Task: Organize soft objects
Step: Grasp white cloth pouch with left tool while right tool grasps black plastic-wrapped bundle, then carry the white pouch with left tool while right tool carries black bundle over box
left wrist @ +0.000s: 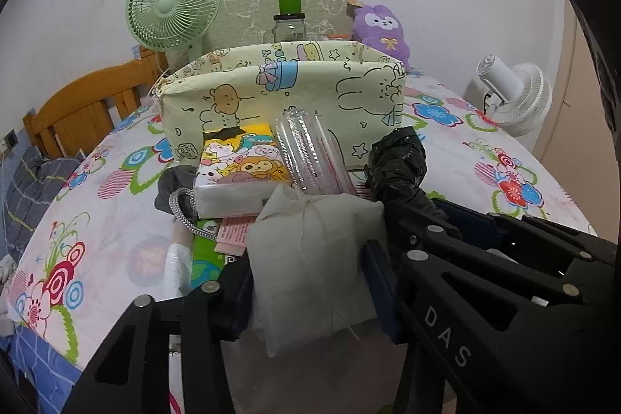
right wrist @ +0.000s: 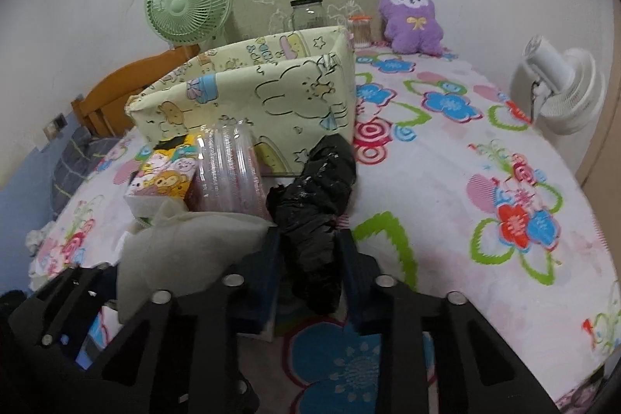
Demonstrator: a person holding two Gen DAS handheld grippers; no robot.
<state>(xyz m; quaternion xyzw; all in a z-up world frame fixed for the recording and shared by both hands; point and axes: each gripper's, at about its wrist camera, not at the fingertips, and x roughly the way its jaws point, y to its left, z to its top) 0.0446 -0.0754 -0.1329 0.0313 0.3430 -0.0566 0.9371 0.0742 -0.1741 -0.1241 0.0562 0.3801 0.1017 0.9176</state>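
Observation:
My left gripper (left wrist: pixel 306 282) is shut on a white cloth pouch (left wrist: pixel 310 258), its blue pads pressing both sides. The same pouch (right wrist: pixel 186 243) shows at the left of the right wrist view. My right gripper (right wrist: pixel 310 258) is shut on a crumpled black plastic bag (right wrist: pixel 314 204), which also shows just right of the pouch as the black bag (left wrist: pixel 399 161). Behind both stands an open pale yellow fabric box (left wrist: pixel 279 96) with cartoon prints, also seen as the box (right wrist: pixel 252 92). A purple plush toy (right wrist: pixel 411 18) sits far back against the wall.
A cartoon tissue pack (left wrist: pixel 240 161), a stack of clear plastic cups (left wrist: pixel 310 150) and a grey cloth (left wrist: pixel 174 189) lie in front of the box on the flowered sheet (right wrist: pixel 485 181). A green fan (left wrist: pixel 172 6), a glass jar (left wrist: pixel 289 26) and a white fan (left wrist: pixel 516 96) stand around.

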